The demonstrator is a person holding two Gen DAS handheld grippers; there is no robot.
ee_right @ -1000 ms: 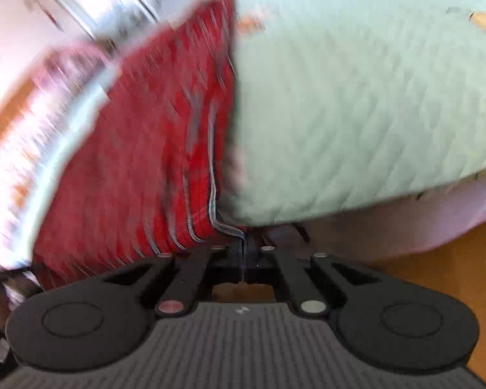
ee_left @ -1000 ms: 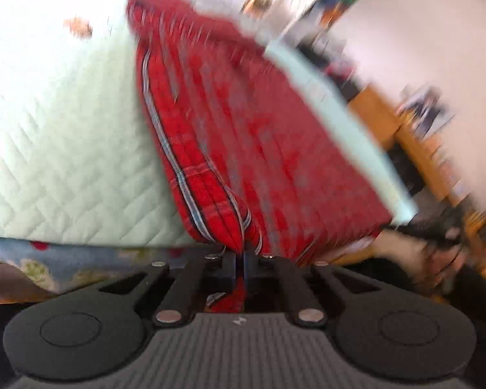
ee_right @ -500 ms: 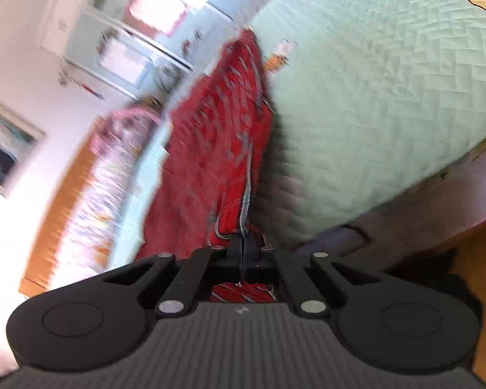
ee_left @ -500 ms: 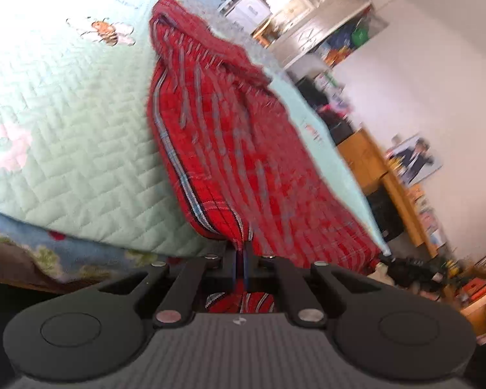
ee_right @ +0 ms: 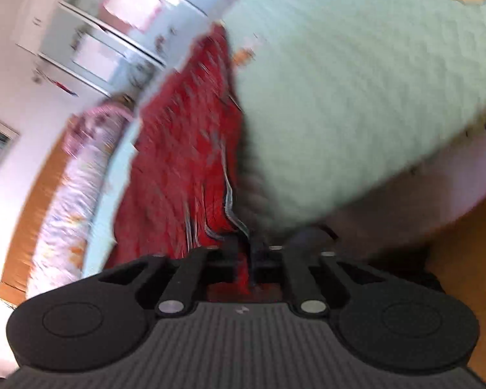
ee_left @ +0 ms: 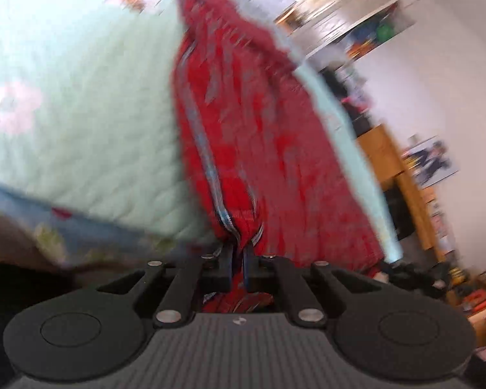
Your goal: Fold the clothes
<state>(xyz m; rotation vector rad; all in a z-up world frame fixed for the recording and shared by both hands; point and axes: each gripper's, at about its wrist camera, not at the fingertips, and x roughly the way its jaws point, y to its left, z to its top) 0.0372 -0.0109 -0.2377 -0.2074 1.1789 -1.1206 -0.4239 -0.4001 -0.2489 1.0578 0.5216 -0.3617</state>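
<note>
Stretching across most of both views was the pale green quilted bed cover (ee_left: 81, 103), and on it lay the red plaid garment (ee_left: 262, 149), drawn out in a long strip from the far side of the bed to its near edge. Both pictures were blurred by motion.

The left gripper (ee_left: 238, 264) was clenched on the garment's near hem, with cloth bunched between its nearly closed fingers. The right gripper (ee_right: 243, 259) had just been opening; red cloth still sat between its jaws, but whether the pads still pressed on it could not be told.

Judging from this, the step in hand was setting the near edge down after pulling the garment flat. Doing it well would call for lowering both corners level, keeping the hem taut, and releasing only once the cloth rested on the cover.

Only the left view showed a wooden desk (ee_left: 385, 149) and a poster (ee_left: 432, 162); only the right view showed a patterned pillow (ee_right: 71, 201) and white windows (ee_right: 120, 32).
</note>
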